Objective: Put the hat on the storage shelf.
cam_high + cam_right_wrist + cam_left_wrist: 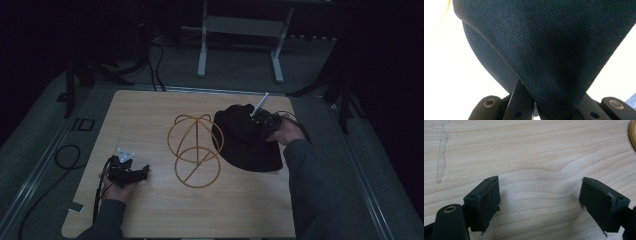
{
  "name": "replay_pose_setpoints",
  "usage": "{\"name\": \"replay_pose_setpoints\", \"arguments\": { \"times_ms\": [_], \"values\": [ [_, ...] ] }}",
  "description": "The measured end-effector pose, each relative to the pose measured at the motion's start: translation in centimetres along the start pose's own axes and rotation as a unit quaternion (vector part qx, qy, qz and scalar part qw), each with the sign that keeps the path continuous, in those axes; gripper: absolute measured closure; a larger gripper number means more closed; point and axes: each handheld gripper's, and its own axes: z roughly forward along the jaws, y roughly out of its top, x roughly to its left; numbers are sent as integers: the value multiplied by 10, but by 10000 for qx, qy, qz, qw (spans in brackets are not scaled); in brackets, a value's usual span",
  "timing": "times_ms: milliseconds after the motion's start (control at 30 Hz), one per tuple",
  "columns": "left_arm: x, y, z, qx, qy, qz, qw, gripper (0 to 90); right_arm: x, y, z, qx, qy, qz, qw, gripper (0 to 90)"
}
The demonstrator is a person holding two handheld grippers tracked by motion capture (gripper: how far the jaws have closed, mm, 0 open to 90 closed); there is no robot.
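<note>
From the high view, a light wooden table (150, 215) carries a gold wire stand (194, 150) at its middle, built of thin hoops: a flat ring near the person with rounded loops rising behind it. Just to the right of the stand, touching or overlapping its far loops, lies a black cloth hat (245, 142), slumped on the tabletop. The right gripper (260, 121) is at the hat's far right part, with the person's right hand behind it on the brim. The left gripper (134, 172) rests low over the near left of the table, well apart from the stand and the hat.

In the left gripper view, the two black jaws stand wide apart over bare wood grain with nothing between them. A sliver of the gold stand (633, 135) shows at the upper right edge, and a pale streak of tape residue (441, 157) marks the wood at the upper left.

In the right gripper view, dark twill fabric of the hat (554, 45) funnels down into the jaws, which look closed and pinching a fold of it.

As a judgement, the hat has been taken hold of but is not yet on the stand; lifting it and settling it over the loops is still left, and the left gripper has no part so far.
</note>
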Motion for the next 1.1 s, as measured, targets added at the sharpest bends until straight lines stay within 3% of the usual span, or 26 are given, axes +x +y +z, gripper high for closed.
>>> {"name": "replay_pose_setpoints", "arguments": {
  "times_ms": [500, 1100],
  "values": [
    [0, 0, 0, 0, 0, 0, 10000, 175, 13, -7, -10, -276, 108, 10, 9996, 873],
    [0, 0, 0, -1, 1, -1, 10000, 175, 22, -19, -18, -314, 123, -178, 9993, 872]
  ]
}}
